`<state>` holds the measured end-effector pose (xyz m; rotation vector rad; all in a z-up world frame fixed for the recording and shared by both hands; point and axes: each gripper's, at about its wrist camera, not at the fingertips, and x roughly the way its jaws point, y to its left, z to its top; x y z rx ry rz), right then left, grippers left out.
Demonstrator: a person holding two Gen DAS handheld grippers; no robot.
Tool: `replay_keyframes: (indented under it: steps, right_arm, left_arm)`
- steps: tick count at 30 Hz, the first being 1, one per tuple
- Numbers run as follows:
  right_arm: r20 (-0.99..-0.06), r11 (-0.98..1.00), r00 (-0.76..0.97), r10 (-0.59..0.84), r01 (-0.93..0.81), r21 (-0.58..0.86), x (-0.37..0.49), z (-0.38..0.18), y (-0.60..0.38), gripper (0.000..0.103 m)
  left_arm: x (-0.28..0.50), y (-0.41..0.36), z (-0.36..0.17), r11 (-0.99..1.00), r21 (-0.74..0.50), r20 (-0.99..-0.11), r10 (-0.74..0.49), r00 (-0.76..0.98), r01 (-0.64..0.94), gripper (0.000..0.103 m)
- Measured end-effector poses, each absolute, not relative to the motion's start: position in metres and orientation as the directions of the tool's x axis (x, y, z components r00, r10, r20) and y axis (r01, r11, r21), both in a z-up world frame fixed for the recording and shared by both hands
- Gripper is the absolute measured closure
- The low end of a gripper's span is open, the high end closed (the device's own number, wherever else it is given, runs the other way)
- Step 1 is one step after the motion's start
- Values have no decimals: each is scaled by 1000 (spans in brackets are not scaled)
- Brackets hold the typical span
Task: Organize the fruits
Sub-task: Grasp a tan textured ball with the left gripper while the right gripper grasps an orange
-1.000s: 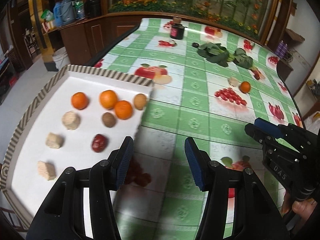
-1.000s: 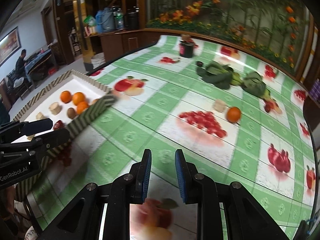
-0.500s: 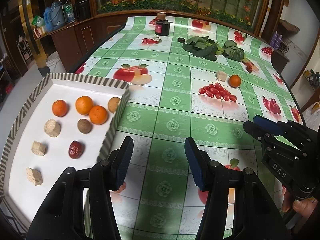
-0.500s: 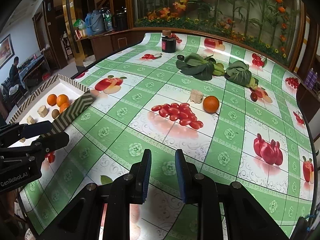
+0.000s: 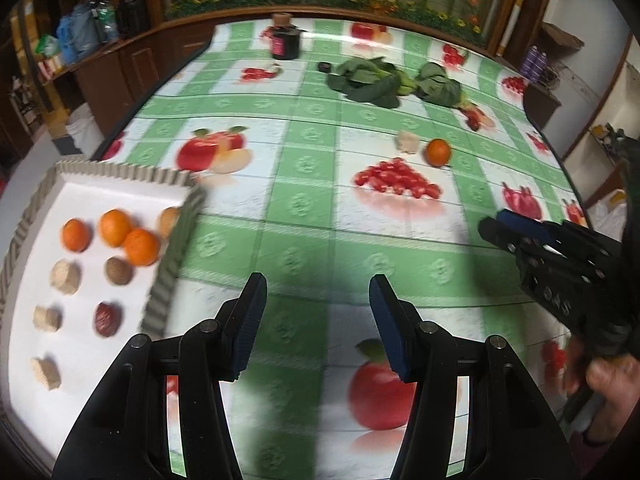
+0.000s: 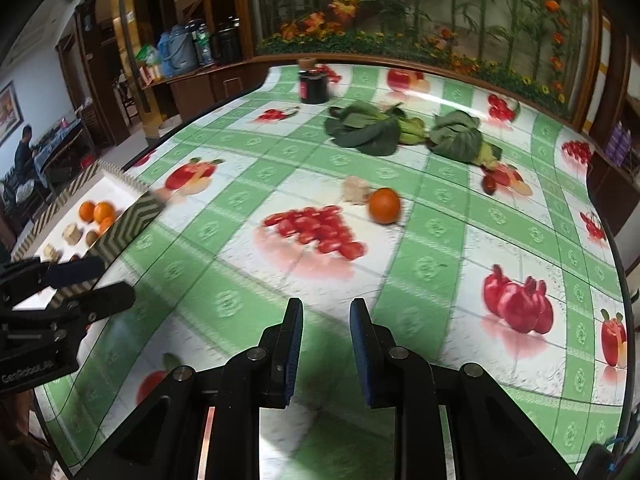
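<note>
A striped-rim white tray at the left holds three oranges, a brown round fruit, a dark red fruit and several beige chunks. One loose orange lies mid-table beside a beige chunk. My left gripper hovers open and empty over the tablecloth, just right of the tray. Further right, my right gripper has its jaws nearly together with nothing between them, well short of the loose orange.
Leafy greens and a dark jar sit at the far side of the fruit-print tablecloth. A small dark red fruit lies right of the greens. A person sits in the room far left.
Both grippers have slid rightward across the table, away from the tray. The tray sits further left in both views, and the loose orange looks nearer. Neither gripper's opening changed.
</note>
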<state>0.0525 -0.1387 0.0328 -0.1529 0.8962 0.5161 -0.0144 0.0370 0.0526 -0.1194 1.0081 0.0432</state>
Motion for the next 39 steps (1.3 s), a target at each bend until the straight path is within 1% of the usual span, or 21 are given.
replay_keyframes:
  steps: [5,7,10,14,17,20,22,26,34,39]
  right_arm:
    - [-778,882,500,380,-450,142,82,31,-164,80]
    - [-767,882,494,408,-429,193,94,31,-173,80]
    - [-745,853,461,482,-442,279,113,30,-173,78]
    - [-743,841,456,490,-470,267,136,26,-158,77]
    - [-739,827,437,512,-483,288,155,20,-149,75]
    - [-755,833,429,496,-482,273,171,8,-138,74]
    - [-757,828,414,505,-479,290,176,2,-136,74]
    - [-739,818,412,533,-475,325,176,3,-144,74]
    - [-677,851,523,519,-393,349,162,31,-193,74]
    - [-678,852,518,521,-359,380,168,26,-206,74]
  left_arm:
    - [10,20,61,995,-86,-840,-50,541,-42,50]
    - [22,14,62,995,-91,-840,-61,539,-28,50]
    - [42,6,61,998,-67,-844,-52,534,-9,50]
    - [62,2,59,999,-42,-849,-45,527,17,50]
    - [73,-1,54,999,-26,-852,-39,522,31,50]
    - [85,-2,49,999,-30,-858,-46,511,39,50]
    - [92,-3,46,998,-32,-858,-52,511,47,50]
    - [110,-7,38,997,-49,-858,-73,508,60,50]
    - [149,-25,26,989,-103,-838,-142,527,103,50]
    - [168,-32,14,992,-85,-838,-122,532,93,50]
